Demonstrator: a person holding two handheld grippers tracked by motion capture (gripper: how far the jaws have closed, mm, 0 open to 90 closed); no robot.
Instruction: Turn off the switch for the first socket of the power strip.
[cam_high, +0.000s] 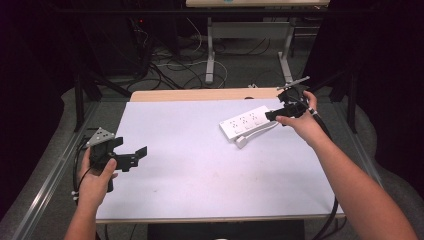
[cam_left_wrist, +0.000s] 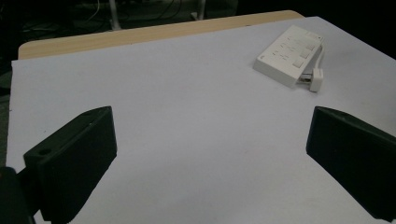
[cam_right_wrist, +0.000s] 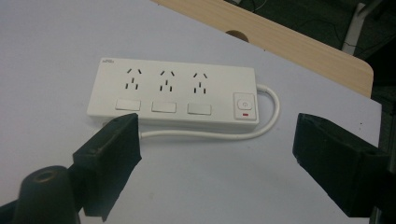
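Power strip (cam_high: 246, 122) | long axis diagonal, switch end far-right | right gripper (cam_high: 280, 114) beside, jaws open | left gripper (cam_high: 131, 156) jaws open

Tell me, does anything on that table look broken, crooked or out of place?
Nothing looks damaged or spilled. The white power strip lies flat but at an angle to the table's edges, its cord looped alongside and the plug resting loose on the white sheet, not plugged in. Both the right gripper and left gripper are open and hold nothing.
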